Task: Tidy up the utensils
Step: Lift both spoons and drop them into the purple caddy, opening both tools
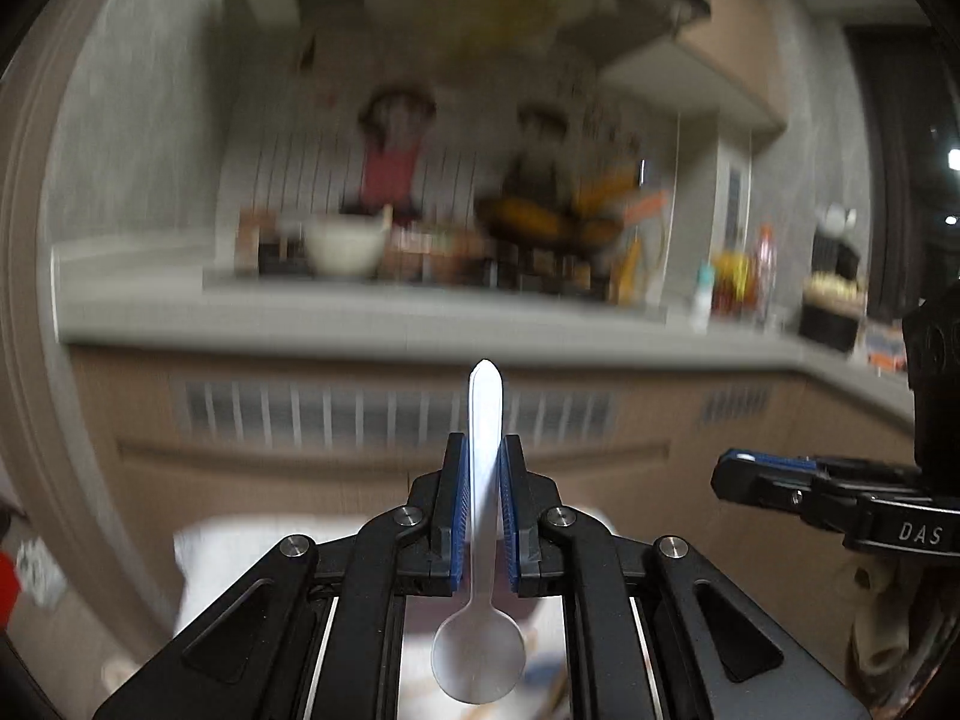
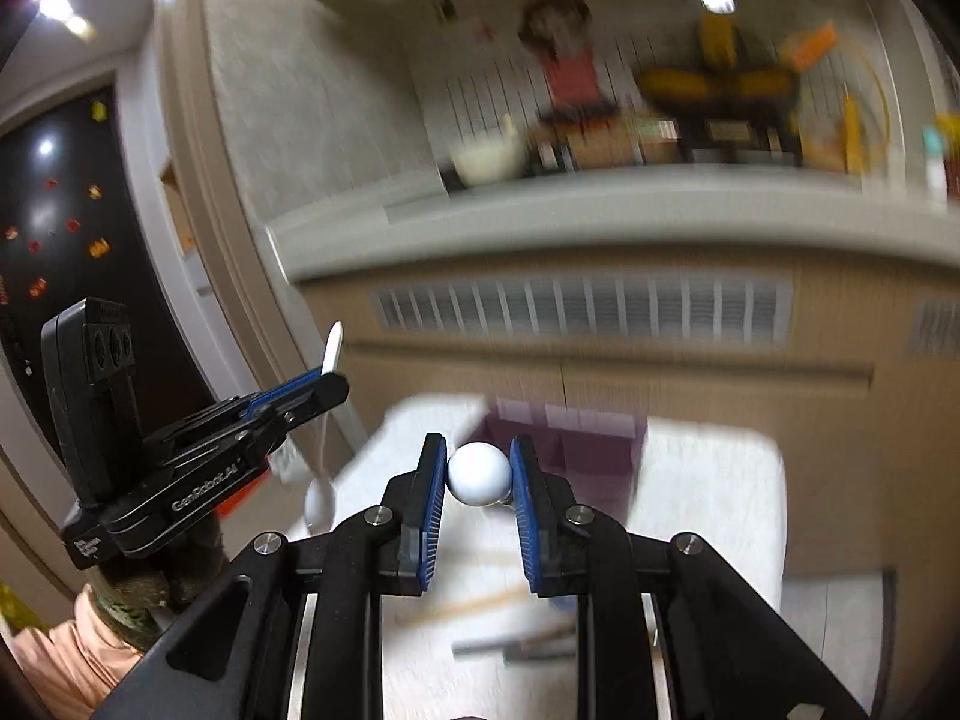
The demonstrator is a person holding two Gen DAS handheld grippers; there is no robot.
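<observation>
My left gripper [image 1: 483, 450] is shut on the handle of a metal spoon [image 1: 483, 540]; the handle tip points up and forward, and the bowl hangs below, near the camera. In the right wrist view the same left gripper [image 2: 324, 381] shows at the left with the spoon [image 2: 316, 501] hanging from it. My right gripper [image 2: 478, 450] is shut on a white ball-shaped utensil end [image 2: 478, 473]; the rest of that utensil is hidden. The right gripper [image 1: 729, 477] also shows at the right edge of the left wrist view. Both are lifted above a white table [image 2: 720, 480].
A dark purple compartmented organizer [image 2: 570, 438] stands at the table's far edge. Blurred chopsticks [image 2: 474, 603] and a dark utensil [image 2: 510, 648] lie on the table. Beyond is a counter [image 1: 360, 318] with a white bowl [image 1: 345, 246] and bottles. A sleeve [image 2: 66, 654] shows at lower left.
</observation>
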